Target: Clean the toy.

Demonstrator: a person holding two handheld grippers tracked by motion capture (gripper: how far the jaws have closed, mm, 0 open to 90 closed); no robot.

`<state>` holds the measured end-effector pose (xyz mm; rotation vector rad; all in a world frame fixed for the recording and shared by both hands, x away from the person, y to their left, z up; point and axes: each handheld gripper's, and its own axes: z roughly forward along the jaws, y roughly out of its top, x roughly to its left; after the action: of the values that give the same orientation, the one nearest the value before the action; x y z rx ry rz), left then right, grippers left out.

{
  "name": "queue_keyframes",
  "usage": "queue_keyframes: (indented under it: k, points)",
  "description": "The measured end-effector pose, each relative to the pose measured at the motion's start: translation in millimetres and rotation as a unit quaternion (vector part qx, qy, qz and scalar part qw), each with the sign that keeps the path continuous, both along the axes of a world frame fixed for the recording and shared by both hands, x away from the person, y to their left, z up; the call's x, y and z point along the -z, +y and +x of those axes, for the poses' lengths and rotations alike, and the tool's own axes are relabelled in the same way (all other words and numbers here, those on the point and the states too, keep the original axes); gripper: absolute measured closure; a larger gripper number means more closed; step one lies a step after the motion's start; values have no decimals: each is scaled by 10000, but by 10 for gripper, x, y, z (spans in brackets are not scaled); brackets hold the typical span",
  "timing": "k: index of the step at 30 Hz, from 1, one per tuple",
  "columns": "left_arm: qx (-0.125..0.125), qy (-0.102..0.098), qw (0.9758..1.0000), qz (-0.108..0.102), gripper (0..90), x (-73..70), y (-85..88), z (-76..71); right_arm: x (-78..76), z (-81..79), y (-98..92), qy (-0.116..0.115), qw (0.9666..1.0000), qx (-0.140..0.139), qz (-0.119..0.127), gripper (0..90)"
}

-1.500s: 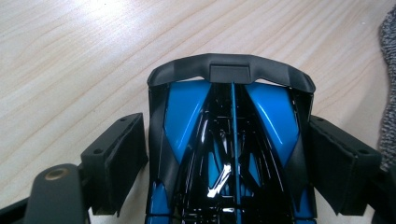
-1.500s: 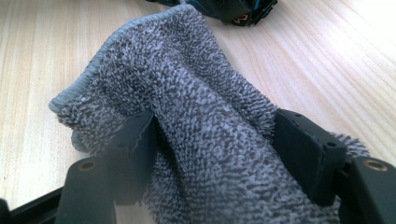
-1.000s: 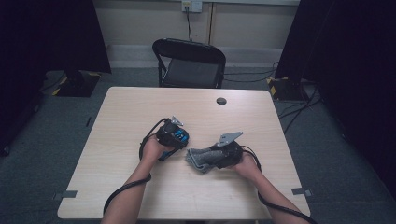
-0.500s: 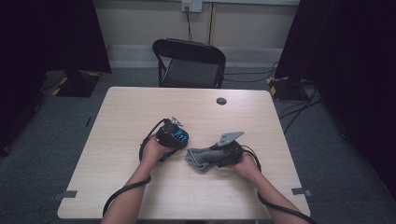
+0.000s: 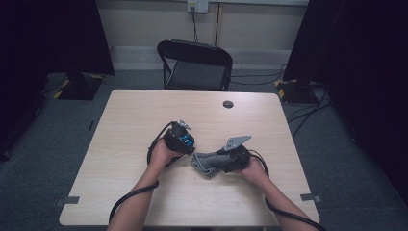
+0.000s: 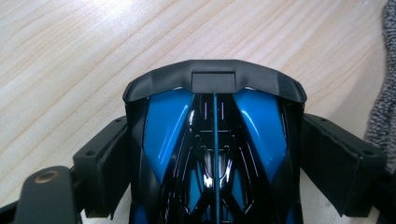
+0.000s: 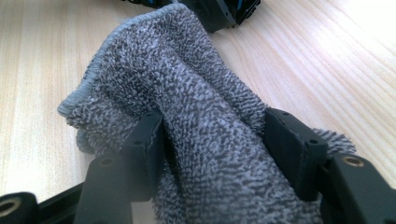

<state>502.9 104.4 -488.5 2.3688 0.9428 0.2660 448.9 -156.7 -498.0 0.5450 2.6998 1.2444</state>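
My left gripper (image 5: 185, 144) sits at the middle of the wooden table (image 5: 130, 110), its jaws on either side of a glossy blue and black toy car (image 6: 215, 154). Both pads (image 6: 109, 163) lie against the car's flanks. The jaws have just been opening slightly, with the car still between them. A little to the right, my right gripper (image 5: 219, 161) is shut on a bunched grey terry cloth (image 5: 204, 163) that rests on the table. In the right gripper view the cloth (image 7: 187, 70) bulges out between the jaws, and the car's dark edge (image 7: 219, 11) lies just beyond it.
A black folding chair (image 5: 195, 65) stands behind the table's far edge. A small black round cap (image 5: 228, 104) is set in the tabletop near the back. Cables trail from both grippers along the forearms. Dark curtains hang at both sides.
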Motion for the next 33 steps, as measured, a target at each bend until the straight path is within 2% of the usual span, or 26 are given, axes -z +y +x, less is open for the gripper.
queue_keyframes:
  k: [5,7,8,9,10,18,24,29,33]
  points:
    - [-62,61,9999,58,153,-13,-16,21,1,-1,-1,0,10000,4,4,405]
    - [-134,51,9999,60,178,-26,-10,29,1,-1,-1,-4,10000,3,4,405]
    - [-108,45,9999,86,239,-36,0,35,2,-3,-1,-3,10000,7,5,405]
    - [-99,64,9998,129,246,-43,-6,41,2,-3,-1,-6,10000,9,5,405]
    - [-96,133,9998,134,247,-49,-13,46,3,-3,-1,-2,10000,15,11,406]
    - [-91,111,9998,139,251,-50,-11,46,4,-4,-5,-7,10000,43,25,425]
    - [-145,117,9997,178,254,-56,-7,28,-3,13,-14,-11,9999,147,13,527]
    - [-216,158,9995,177,255,-58,19,0,-22,27,-2,-28,9997,224,-102,622]
    - [-187,153,9995,188,256,-78,55,-37,-26,34,-6,21,9995,304,-86,678]
